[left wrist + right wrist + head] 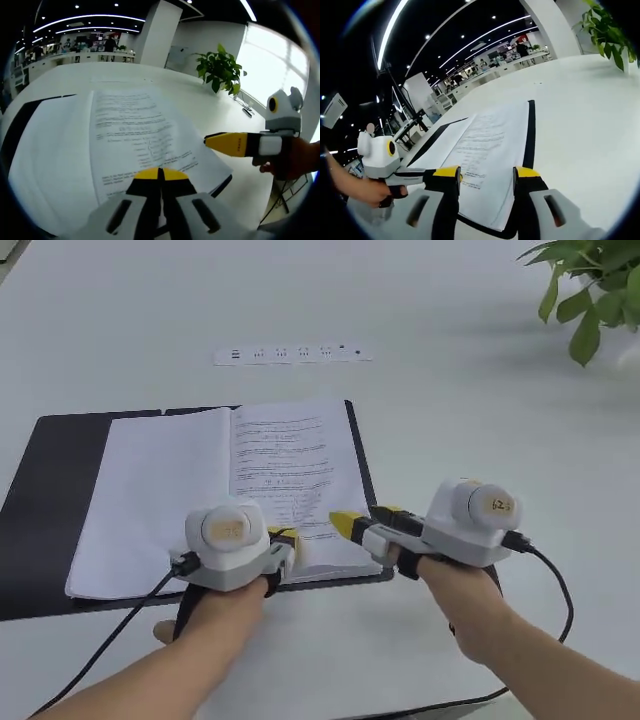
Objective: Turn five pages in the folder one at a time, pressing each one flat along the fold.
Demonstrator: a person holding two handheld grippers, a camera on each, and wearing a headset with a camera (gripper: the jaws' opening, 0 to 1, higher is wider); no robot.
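My right gripper [486, 172], jaws spread, is nearer the free right edge of the printed page [285, 475], long axis running away from me, in the open folder [60, 500] by the table's [450, 390] near edge; left gripper [161, 173] jaws pressed together over the page's near edge.

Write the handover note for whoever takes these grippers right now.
Left gripper: shut, over the printed page near its lower edge.
Right gripper: open, over that page's lower right corner.
Folder: open on the table, with a blank page flat on its left half and the printed one on the right.
Done: the turned-page count cannot be told.
Left: turn the printed page, press along the fold, continue to five.
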